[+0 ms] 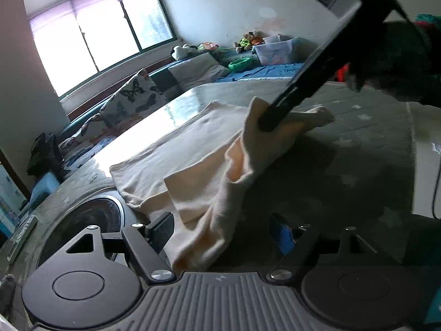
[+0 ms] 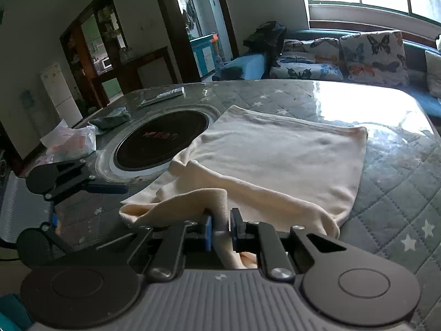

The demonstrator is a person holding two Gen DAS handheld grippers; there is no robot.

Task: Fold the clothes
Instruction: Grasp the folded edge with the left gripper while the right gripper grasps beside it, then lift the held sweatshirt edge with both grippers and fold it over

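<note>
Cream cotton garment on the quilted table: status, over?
Right gripper shut on cream cotton garment, corner lifted. Left gripper open, fabric between its fingers. Round black inset hob partly under the near edge.

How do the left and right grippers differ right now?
The right gripper is shut on a fold of the cream garment; the left gripper is open, gripping nothing. The right lifts its fold off the table; cloth merely drapes between the left's spread fingers. Both have blue pads.

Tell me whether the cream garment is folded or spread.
Partly folded. Most of the garment lies flat on the table; the right claw pinches one lifted, bunched corner.
</note>
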